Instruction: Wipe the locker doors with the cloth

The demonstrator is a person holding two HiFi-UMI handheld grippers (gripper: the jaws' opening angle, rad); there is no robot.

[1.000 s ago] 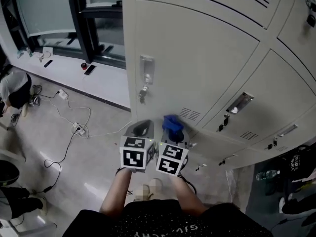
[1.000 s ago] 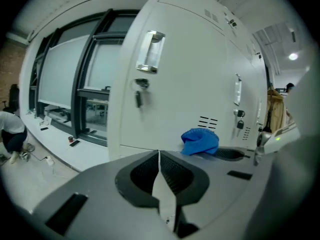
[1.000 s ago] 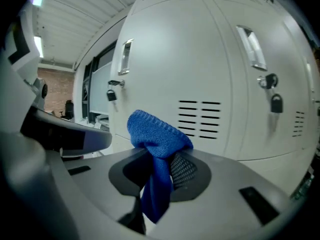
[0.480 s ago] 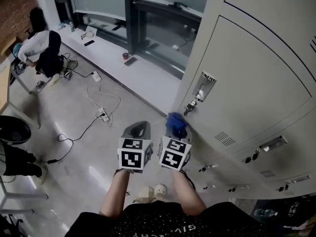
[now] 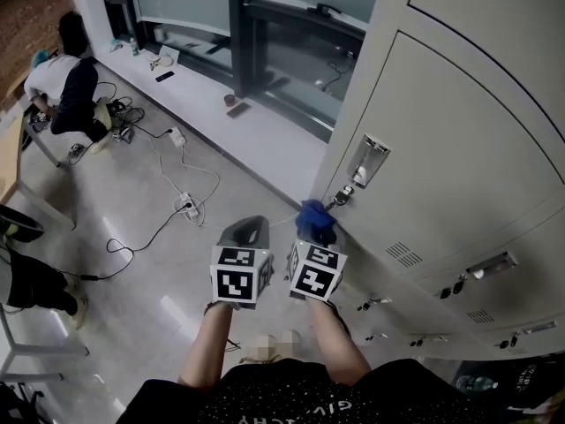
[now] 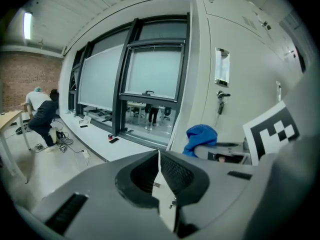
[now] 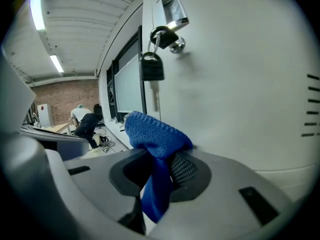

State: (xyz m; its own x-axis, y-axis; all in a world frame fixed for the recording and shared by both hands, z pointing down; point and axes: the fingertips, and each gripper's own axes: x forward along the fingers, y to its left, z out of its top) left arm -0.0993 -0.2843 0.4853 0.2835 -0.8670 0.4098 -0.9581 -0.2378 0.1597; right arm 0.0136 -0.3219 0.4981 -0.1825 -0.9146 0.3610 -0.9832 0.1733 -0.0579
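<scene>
The blue knitted cloth (image 7: 155,134) is pinched between the fingers (image 7: 186,168) of the right gripper (image 7: 159,170). A bunched wad stands up past the fingertips and a tail hangs back down between them toward the gripper body. The wad sits hard by the pale locker door (image 7: 240,84), which fills the space to the right of those fingers; whether cloth and panel actually touch cannot be told. To do the wipe well, the wad probably needs to go onto the metal first, with the gripper tilted so fabric rather than a hard fingertip meets the paint, since only a small pad of cloth sticks out. The clamp should stay firm, because dragging across the door will tend to pull the cloth back through the fingers. Long overlapping strokes would cover the panel better than dabs. The padlock (image 7: 151,66) hangs above and ahead of the fingertips from the latch (image 7: 170,14), and loose knit could snag there, so work around it instead of across it. The vent slots (image 7: 312,104), farther right of the fingers, call for lighter pressure. The left gripper (image 6: 159,181), just left of the right 1, has its fingers (image 6: 172,171) closed together on nothing and is best kept clear of the stroke.
</scene>
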